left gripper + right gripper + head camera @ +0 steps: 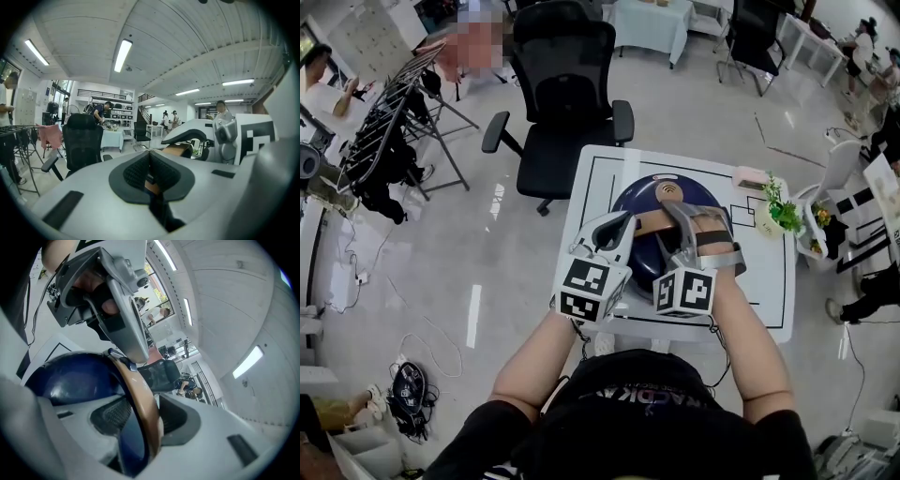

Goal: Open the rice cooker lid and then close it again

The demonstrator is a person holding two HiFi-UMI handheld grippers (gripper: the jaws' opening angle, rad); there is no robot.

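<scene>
A dark blue rice cooker (630, 199) stands on the white table (769, 281), lid down, with a tan carrying handle (661, 222) arched over it. My right gripper (698, 230) is shut on that handle. In the right gripper view the tan and blue band (140, 394) runs between the pads of my right gripper (140, 420), above the blue lid (70, 376). My left gripper (623, 225) sits just left of the handle with its jaws shut. In the left gripper view, the pads of my left gripper (151, 171) meet, a tan sliver shows under them, and the handle (180, 150) lies beyond.
A black office chair (562, 103) stands behind the table. A small potted plant (783, 216) and a pink object (750, 176) sit at the table's far right. A clothes rack (384, 131) is at the left. People stand further back in the room.
</scene>
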